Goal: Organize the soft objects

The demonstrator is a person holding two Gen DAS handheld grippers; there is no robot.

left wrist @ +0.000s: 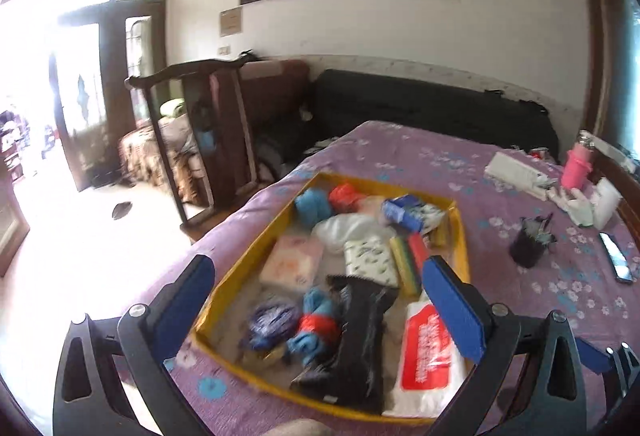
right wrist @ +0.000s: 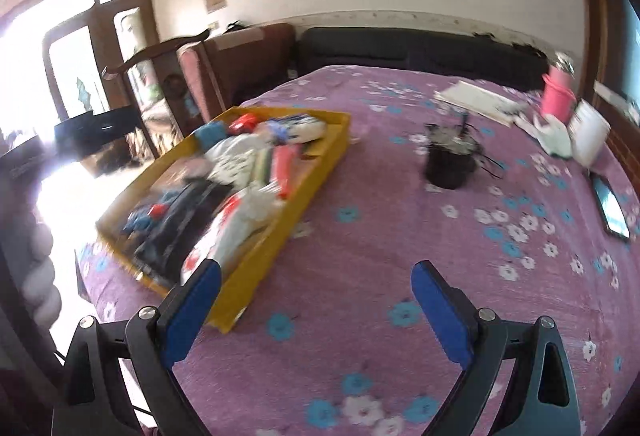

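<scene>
A yellow tray (left wrist: 256, 236) on the purple flowered tablecloth holds several soft things: a red-and-white tissue pack (left wrist: 430, 352), a black cloth (left wrist: 356, 340), blue rolled cloths (left wrist: 316, 320), a pink pack (left wrist: 292, 264), a leaf-print tissue pack (left wrist: 370, 256), sponges (left wrist: 408, 256) and a white bag (left wrist: 348, 226). My left gripper (left wrist: 320, 272) is open and empty, held above the tray's near end. My right gripper (right wrist: 316, 276) is open and empty over bare cloth, right of the tray (right wrist: 280, 236).
A black pen cup (right wrist: 450, 163), a phone (right wrist: 610, 209), a pink bottle (right wrist: 558, 95), white papers (right wrist: 476, 101) and a white container (right wrist: 588, 133) lie at the table's right and far side. A wooden chair (left wrist: 200, 139) and dark sofa (left wrist: 420, 107) stand beyond the table.
</scene>
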